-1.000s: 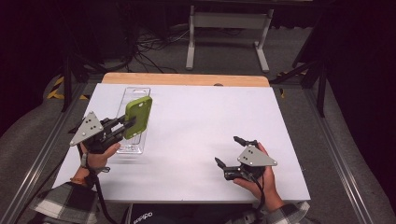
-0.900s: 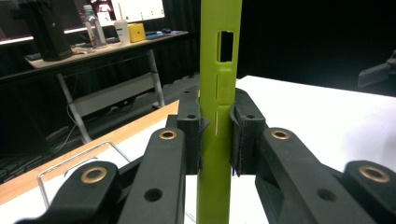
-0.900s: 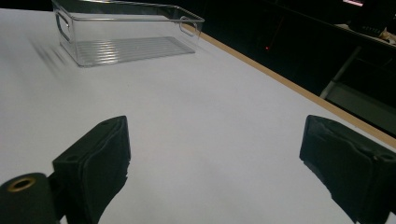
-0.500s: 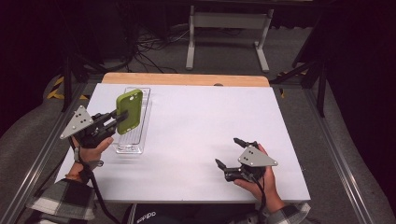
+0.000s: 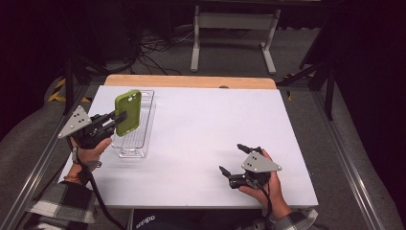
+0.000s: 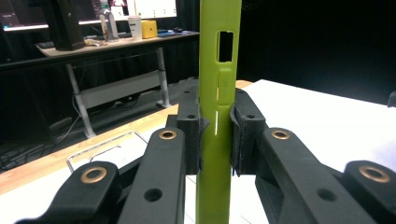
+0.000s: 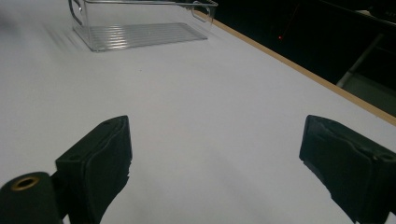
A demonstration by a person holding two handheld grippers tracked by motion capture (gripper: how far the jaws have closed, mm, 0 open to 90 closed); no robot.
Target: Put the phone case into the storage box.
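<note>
The green phone case (image 5: 128, 112) is held upright in the air, above the near left part of the clear plastic bin (image 5: 143, 139) and clear of its floor, so the step in hand looks like carrying the case away from the bin, or toward it; the pictures alone do not settle which. The left hand-held gripper (image 5: 116, 121) has its jaws clamped on the case's lower edge, and in the left gripper view the two pads (image 6: 192, 135) press flat on either side of the thin green shell (image 6: 218, 93). The bin stands on the white desk (image 5: 206, 124) near its left edge. The right hand-held gripper (image 5: 235, 160) rests low over the desk's near right part, well apart, its jaws spread wide with nothing between them. The next move likely calls for keeping a firm pinch while guiding the case to a landing spot, then letting go only once it is supported.
</note>
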